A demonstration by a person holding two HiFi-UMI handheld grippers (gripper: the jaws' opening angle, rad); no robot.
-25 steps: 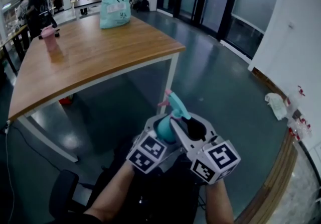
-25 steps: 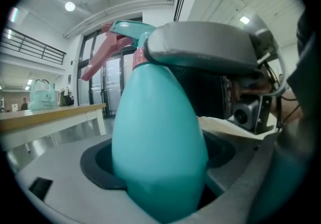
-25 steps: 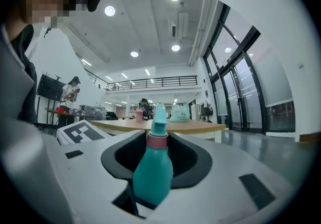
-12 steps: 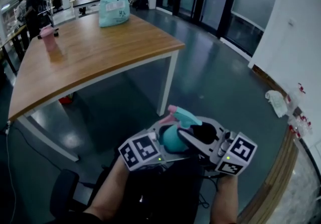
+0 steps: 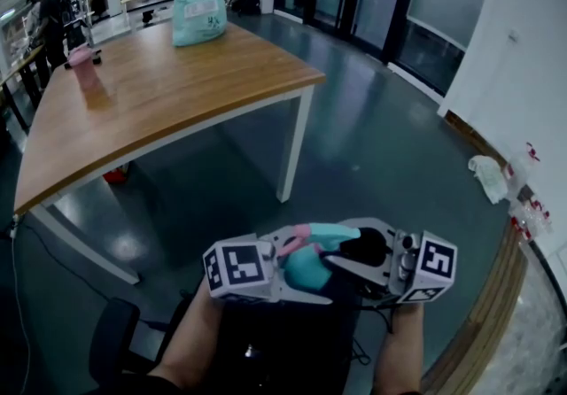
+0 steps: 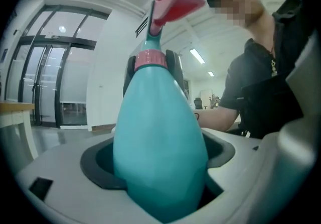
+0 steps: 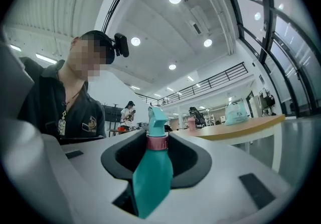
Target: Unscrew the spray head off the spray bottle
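A wooden counter is standing on the dark floor, carrying a teal bag at its far end and a pink cup near its left edge, while people are gathering beyond.

The bottle sits low before you, in your left tool, with your right tool at its right. Ahead and leftward stands the counter, with a bag at its far edge and a cup far left. People stand beyond it.
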